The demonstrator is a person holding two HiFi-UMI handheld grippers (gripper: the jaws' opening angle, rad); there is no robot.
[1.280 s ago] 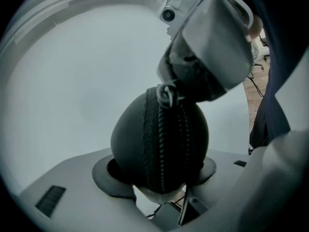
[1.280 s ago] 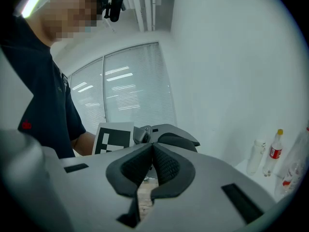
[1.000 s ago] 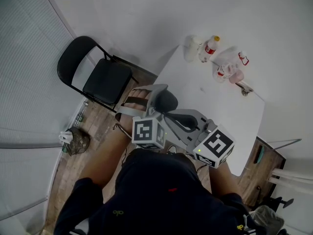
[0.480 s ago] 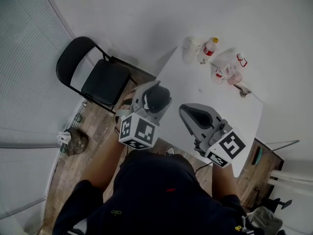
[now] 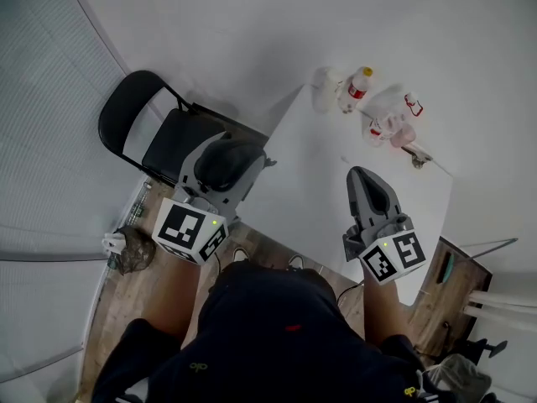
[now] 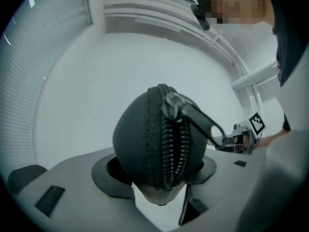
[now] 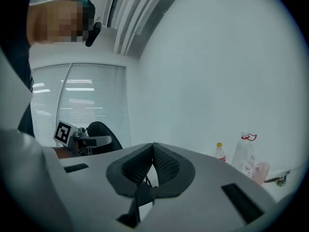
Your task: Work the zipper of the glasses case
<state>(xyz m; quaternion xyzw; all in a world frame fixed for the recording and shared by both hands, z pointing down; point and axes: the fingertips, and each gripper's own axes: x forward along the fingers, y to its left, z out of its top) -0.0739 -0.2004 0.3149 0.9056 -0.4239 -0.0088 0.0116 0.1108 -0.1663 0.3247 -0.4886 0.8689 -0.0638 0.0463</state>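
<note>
The left gripper [image 6: 158, 174] clamps the black glasses case [image 6: 137, 134] between its jaws, zipper pull [image 6: 203, 122] pointing to its right, and the right gripper [image 7: 152, 164] is closed, empty.

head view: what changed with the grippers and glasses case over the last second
The grippers drew apart: the left gripper swung left toward the chair, carrying the glasses case still clamped in its jaws; the right gripper moved right over the table, jaws shut and empty. The bottles and chair stayed put.
</note>
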